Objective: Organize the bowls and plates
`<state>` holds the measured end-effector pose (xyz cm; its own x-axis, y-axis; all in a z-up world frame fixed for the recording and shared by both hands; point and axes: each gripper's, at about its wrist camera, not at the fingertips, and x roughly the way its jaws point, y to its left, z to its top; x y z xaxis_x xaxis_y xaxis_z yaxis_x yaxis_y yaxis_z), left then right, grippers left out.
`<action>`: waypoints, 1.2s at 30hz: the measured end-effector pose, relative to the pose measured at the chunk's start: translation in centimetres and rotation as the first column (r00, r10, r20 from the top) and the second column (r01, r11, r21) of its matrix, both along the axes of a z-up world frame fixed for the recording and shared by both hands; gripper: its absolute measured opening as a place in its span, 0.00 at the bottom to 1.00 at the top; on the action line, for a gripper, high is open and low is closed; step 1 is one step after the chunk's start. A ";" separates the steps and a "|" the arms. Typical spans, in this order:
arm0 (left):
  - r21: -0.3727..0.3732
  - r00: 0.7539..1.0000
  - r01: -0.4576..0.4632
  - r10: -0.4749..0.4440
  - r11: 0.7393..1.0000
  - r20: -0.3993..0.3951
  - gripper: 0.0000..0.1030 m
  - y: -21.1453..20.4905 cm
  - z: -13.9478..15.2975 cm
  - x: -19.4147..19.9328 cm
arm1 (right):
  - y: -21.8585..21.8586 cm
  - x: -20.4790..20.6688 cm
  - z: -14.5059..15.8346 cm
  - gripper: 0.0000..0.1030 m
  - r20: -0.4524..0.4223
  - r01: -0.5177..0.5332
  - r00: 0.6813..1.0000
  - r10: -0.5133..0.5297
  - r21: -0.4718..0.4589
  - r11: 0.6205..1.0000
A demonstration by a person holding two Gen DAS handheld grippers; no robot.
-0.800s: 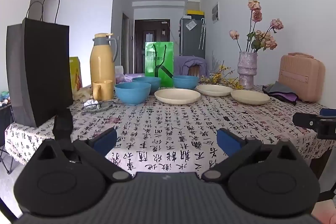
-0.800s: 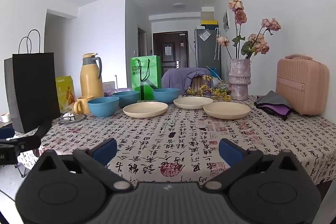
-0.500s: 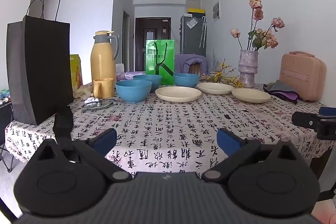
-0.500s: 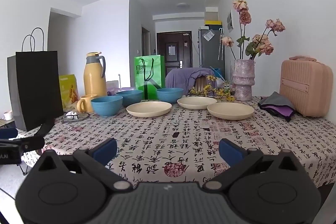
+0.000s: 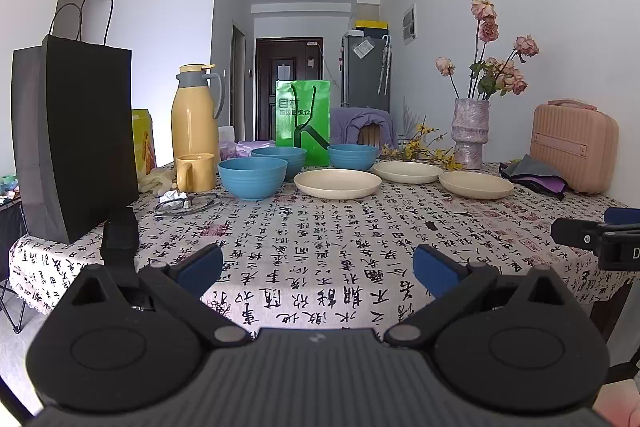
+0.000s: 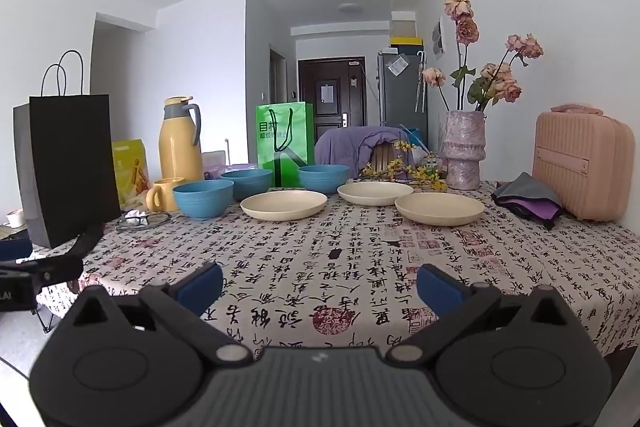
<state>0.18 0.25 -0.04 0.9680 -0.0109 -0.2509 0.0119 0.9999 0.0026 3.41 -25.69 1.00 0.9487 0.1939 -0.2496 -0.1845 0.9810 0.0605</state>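
Three blue bowls stand across the far part of the table: a near left bowl [image 5: 253, 178] [image 6: 203, 199], a middle bowl [image 5: 279, 159] [image 6: 247, 183] and a right bowl [image 5: 352, 157] [image 6: 323, 177]. Three cream plates lie to their right: a left plate [image 5: 337, 183] [image 6: 284, 205], a far plate [image 5: 408, 172] [image 6: 375, 193] and a right plate [image 5: 475, 184] [image 6: 439, 208]. My left gripper [image 5: 318, 269] is open and empty at the table's near edge. My right gripper [image 6: 319, 285] is open and empty at the near edge, further right.
A black paper bag [image 5: 76, 135], a yellow thermos [image 5: 195, 115], a yellow mug [image 5: 195, 172] and glasses [image 5: 188, 203] are on the left. A green bag [image 5: 303, 121] stands behind the bowls. A vase of flowers [image 5: 471, 133], folded cloth [image 5: 534, 177] and pink case [image 5: 572, 147] are on the right.
Both grippers have dipped and drawn slightly toward the table. Both stay open and empty. Nothing on the table has moved.
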 end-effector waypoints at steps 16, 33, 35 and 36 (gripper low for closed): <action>-0.003 1.000 -0.001 0.001 1.000 0.001 1.00 0.0 -0.1 -0.1 | -0.2 0.0 0.0 1.00 0.005 0.005 1.000 -0.005 0.010 1.000; 0.000 1.000 -0.001 0.001 1.000 0.004 1.00 0.1 0.0 -0.2 | -0.1 0.0 -0.1 1.00 0.007 0.010 1.000 -0.010 0.004 1.000; 0.001 1.000 -0.001 0.001 1.000 0.004 1.00 0.1 0.0 -0.2 | -0.1 0.0 -0.1 1.00 0.007 0.010 1.000 -0.010 0.004 1.000; 0.001 1.000 -0.001 0.001 1.000 0.003 1.00 0.1 0.0 -0.2 | -0.1 0.0 -0.1 1.00 0.006 0.011 1.000 -0.011 0.005 1.000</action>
